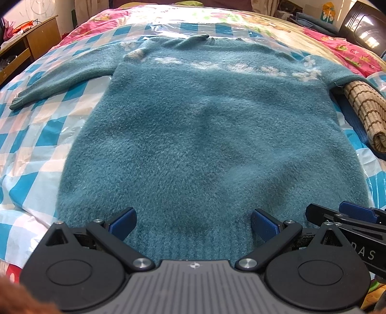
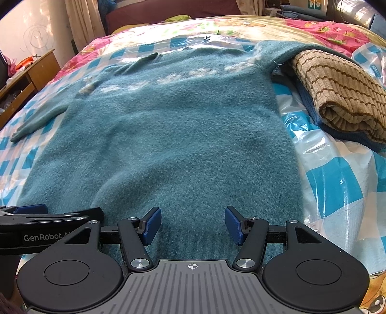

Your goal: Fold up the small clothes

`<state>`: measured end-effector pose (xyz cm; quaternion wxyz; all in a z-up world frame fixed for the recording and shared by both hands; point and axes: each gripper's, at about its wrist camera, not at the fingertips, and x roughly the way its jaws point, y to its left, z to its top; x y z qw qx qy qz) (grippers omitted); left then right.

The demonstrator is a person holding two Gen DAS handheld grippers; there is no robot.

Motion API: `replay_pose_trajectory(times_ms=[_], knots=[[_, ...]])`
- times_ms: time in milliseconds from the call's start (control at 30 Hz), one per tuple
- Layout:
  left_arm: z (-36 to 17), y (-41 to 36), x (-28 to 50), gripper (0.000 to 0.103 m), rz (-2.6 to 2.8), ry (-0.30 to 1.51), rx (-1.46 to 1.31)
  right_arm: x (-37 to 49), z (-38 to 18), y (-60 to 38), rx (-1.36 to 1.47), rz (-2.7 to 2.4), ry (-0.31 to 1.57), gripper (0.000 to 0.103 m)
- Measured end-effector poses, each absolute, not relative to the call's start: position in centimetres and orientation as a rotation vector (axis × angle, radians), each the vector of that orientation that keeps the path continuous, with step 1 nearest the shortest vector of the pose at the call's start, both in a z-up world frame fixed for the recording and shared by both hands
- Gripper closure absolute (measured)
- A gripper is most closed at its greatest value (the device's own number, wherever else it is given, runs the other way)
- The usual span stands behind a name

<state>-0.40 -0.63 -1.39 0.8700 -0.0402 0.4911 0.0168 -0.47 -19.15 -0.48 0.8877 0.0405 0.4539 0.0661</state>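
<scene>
both tongs, the left tongs (image 1: 193,225) and the right tongs (image 2: 193,224), hang spread over the hem of a fuzzy teal sweater (image 1: 205,135), pinching nothing. it lies flat on the checked plastic sheet (image 1: 36,135) covering the bed, beside a folded striped knit (image 2: 337,96).

We see a bed (image 1: 101,21) under a blue-checked plastic sheet (image 1: 36,135); a teal sweater (image 1: 205,135) lies flat on it, a folded tan striped garment (image 2: 337,96) at its right.
</scene>
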Motion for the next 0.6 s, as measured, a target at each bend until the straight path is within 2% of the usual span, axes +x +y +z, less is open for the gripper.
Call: replay_pose_trajectory(times_ms=[600], knots=[[-0.99,-0.89,-0.06,0.0,0.034,1.026,-0.067,-0.33,-0.52,-19.64,0.108,0.141,0.942,0.044]])
